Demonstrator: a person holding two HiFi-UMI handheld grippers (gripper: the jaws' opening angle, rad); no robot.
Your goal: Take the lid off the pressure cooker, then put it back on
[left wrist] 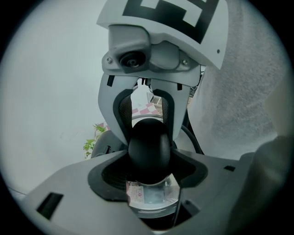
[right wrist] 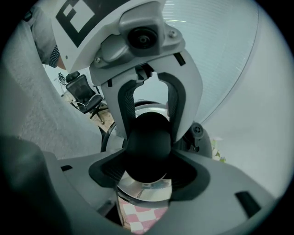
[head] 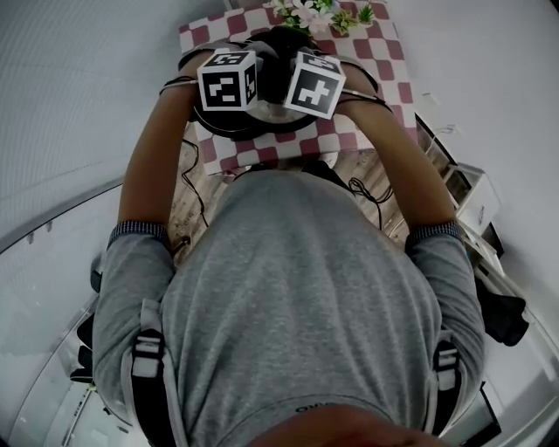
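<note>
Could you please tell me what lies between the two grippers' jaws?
The black knob, with both pairs of jaws closed on it; each gripper view shows it.

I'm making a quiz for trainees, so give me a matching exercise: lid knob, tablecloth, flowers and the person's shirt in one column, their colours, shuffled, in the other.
1 lid knob
2 tablecloth
3 flowers
4 shirt

A grey
B white and green
C black
D pink and white checks

Pairs: 1-C, 2-D, 3-B, 4-A
</note>
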